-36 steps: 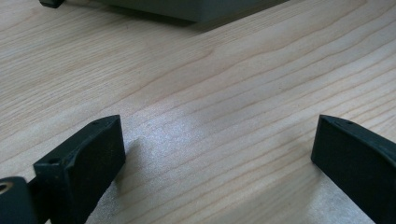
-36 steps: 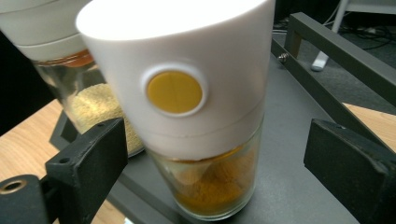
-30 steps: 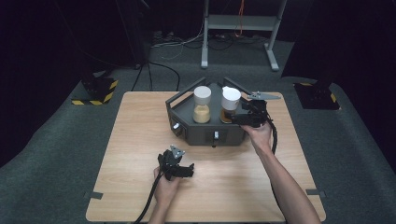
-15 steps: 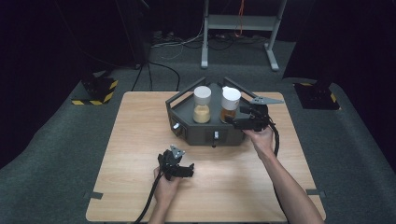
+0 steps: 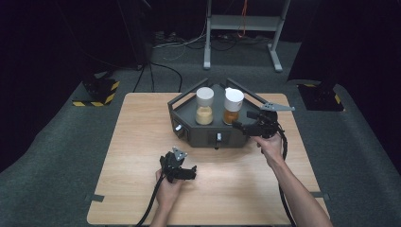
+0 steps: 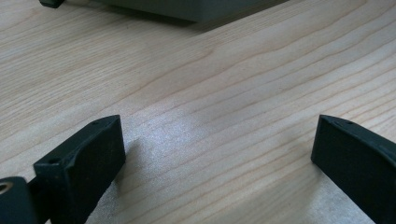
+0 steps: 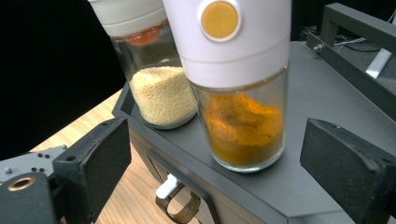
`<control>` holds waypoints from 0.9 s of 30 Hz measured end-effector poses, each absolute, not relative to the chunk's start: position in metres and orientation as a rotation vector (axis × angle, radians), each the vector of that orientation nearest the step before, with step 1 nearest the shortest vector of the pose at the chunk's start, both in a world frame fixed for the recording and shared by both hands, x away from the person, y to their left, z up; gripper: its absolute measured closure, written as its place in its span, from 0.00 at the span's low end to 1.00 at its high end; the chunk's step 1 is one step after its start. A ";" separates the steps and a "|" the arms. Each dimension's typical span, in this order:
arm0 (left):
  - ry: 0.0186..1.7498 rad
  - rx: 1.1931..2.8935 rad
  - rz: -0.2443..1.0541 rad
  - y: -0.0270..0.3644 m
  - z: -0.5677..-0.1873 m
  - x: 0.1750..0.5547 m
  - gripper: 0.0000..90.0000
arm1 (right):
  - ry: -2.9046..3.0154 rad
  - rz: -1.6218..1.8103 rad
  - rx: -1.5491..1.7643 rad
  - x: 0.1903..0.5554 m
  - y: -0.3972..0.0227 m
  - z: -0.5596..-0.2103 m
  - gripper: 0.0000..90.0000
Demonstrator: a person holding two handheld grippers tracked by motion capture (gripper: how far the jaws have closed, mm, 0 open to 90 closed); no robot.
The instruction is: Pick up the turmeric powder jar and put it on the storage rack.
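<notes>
Orange powder fills the lower part of the glass spice jar, which stands upright on the dark grey rack directly ahead of the right gripper. The right gripper's jaws have just been opening; they stand wide, short of the jar, with nothing between the pads. Beyond this jar stands a second jar of pale grains. The left gripper rests low over the wooden table, jaws wide and empty.
</notes>
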State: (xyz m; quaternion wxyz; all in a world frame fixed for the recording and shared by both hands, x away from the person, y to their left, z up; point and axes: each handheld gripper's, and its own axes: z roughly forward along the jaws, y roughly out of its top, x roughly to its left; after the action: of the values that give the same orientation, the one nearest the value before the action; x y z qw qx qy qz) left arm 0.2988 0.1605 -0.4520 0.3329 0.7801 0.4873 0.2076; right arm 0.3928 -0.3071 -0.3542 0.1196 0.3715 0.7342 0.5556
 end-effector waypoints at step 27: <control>1.273 2.038 0.543 0.161 -0.452 0.299 0.03 | 2.114 1.607 1.122 0.373 -0.327 -0.373 0.08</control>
State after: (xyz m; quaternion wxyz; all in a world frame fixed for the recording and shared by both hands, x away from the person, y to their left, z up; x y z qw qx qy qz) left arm 0.2988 0.1605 -0.4520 0.3328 0.7802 0.4873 0.2077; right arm 0.3732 -0.3266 -0.3731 0.1290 0.3860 0.7272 0.5528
